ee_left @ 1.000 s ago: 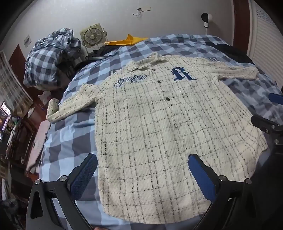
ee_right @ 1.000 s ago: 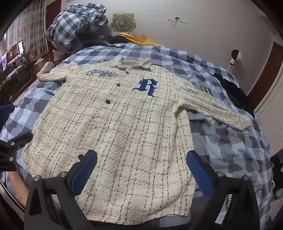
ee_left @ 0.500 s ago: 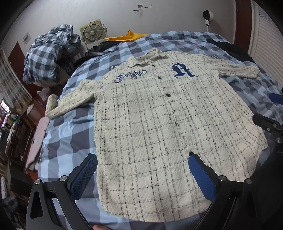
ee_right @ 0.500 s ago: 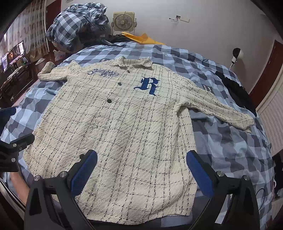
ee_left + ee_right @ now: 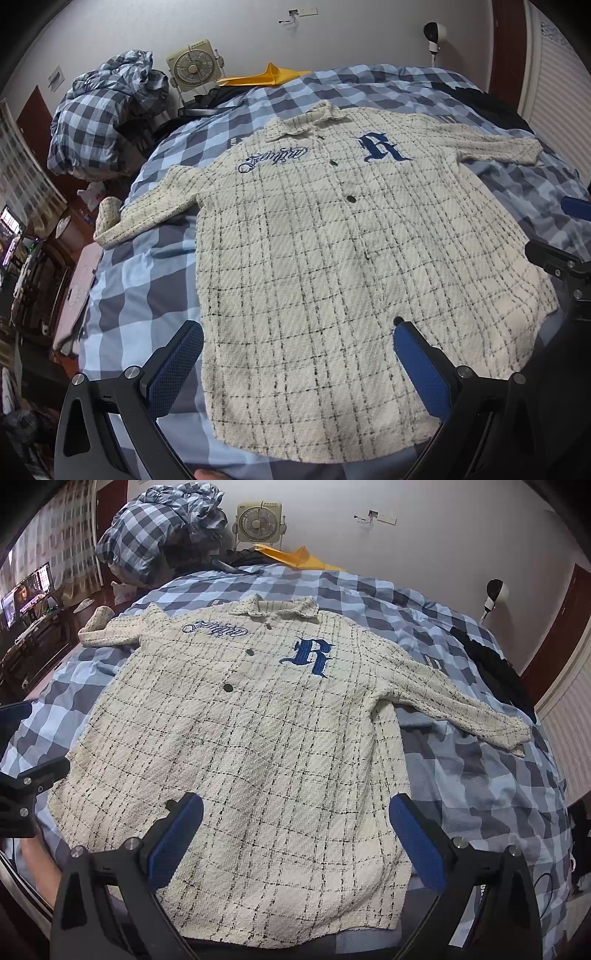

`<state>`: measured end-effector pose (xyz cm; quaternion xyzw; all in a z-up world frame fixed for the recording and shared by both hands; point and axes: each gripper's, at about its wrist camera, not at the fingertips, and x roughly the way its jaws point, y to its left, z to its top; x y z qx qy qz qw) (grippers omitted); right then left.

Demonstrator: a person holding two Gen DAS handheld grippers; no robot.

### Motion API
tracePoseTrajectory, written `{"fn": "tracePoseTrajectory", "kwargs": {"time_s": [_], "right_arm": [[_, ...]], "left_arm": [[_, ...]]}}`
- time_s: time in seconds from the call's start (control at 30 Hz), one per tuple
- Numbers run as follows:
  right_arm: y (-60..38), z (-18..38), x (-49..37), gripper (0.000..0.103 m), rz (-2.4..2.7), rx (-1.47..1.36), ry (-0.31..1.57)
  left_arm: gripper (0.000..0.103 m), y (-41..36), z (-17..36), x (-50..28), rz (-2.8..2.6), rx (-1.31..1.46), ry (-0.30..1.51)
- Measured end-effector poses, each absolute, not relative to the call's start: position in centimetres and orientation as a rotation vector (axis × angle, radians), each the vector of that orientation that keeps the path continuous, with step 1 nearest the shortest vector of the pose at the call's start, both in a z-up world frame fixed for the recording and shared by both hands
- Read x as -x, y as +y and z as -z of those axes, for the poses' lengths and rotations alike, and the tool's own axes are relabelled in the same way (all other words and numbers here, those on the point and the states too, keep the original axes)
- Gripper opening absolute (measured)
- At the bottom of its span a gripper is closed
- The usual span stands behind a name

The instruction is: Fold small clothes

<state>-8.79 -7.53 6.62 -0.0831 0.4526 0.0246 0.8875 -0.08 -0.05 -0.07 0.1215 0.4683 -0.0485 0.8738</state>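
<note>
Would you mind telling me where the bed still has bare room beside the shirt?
Bare bedspread lies below the shirt's left-hand sleeve, and more below the other sleeve. The head end is crowded: bundled duvet, fan, yellow item.

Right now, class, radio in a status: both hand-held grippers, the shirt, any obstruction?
Left hand-held gripper open, empty. Right hand-held gripper open, empty. Shirt flat on bed, unfolded, sleeves out. Nothing lying on it.

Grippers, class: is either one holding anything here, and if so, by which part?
Nothing is held. The left gripper and right gripper are both open above the spread cream plaid shirt.
</note>
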Motion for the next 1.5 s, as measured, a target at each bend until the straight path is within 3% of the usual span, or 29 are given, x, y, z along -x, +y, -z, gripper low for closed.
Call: {"fn": "tracePoseTrajectory", "kwargs": {"time_s": [1.5], "right_arm": [[-7.47, -6.27, 8.99, 0.099, -0.062, 0.171, 0.949]], "left_arm": [[0.103, 0.32, 0.24, 0.18, 0.102, -0.232, 0.979]]}}
